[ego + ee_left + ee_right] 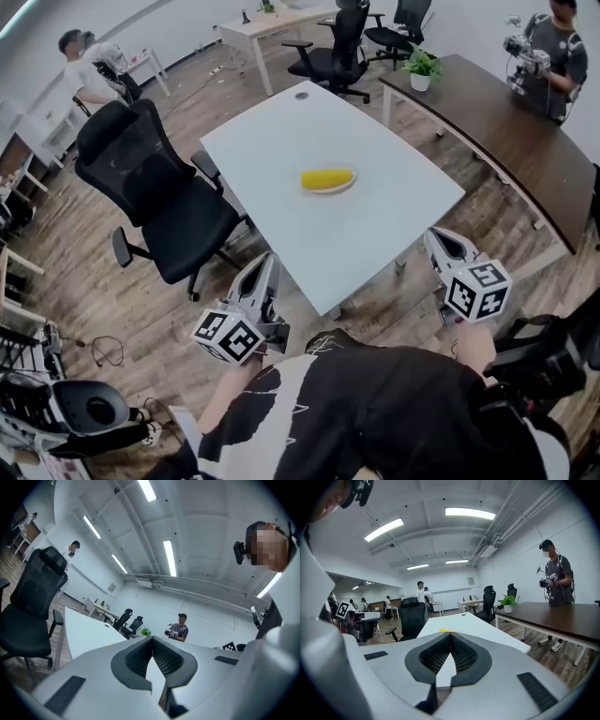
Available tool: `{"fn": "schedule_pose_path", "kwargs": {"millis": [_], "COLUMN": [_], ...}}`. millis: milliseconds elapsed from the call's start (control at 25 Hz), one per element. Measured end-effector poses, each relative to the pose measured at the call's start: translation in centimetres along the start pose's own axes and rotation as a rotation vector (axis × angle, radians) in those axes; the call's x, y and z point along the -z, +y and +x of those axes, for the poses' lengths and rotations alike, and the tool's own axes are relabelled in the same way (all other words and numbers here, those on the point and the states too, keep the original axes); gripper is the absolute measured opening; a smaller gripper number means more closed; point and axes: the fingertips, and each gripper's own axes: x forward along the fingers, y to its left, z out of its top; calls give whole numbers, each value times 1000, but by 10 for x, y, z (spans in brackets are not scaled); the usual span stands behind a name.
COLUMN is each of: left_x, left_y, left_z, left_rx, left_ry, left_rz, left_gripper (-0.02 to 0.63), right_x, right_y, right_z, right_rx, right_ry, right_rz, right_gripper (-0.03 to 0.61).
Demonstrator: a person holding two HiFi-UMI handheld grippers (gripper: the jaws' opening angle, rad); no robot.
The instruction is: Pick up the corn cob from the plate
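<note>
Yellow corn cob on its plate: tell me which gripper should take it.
Right, probably: the yellow corn cob shows ahead, just above the shut jaws of the right gripper, while the left gripper view shows no cob.

a large open office is seen, floored in wood planks (84, 272). a white bench (394, 234) is set at the middle, and a black office chair (159, 197) is drawn up just beside its left edge. a long dark brown desk (511, 150) is placed to the right, with a small potted plant (422, 66) stood on its far end. more black chairs (342, 47) and a white desk (272, 23) are set behind. white walls (520, 559) and a white ceiling (440, 531) are lit by long strip lights (469, 513); pipes (506, 527) are run along the ceiling.
</note>
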Motion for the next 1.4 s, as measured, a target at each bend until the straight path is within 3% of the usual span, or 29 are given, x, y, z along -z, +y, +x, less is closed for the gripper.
{"fn": "schedule_pose_path", "kwargs": {"millis": [480, 1000, 1400], "left_x": [5, 1, 4], "left_y": [39, 68, 92], "left_z": [9, 18, 51], "left_rx": [9, -97, -253], "left_ry": [65, 47, 2], "left_rz": [-28, -12, -64], "left_gripper": [14, 14, 14], "right_x": [6, -6, -39], "right_y": [11, 14, 10], "right_z": [36, 118, 217], "right_rx": [19, -139, -362], "right_ry": [68, 121, 168], "right_rz": [22, -20, -99], "right_gripper": [14, 14, 14]}}
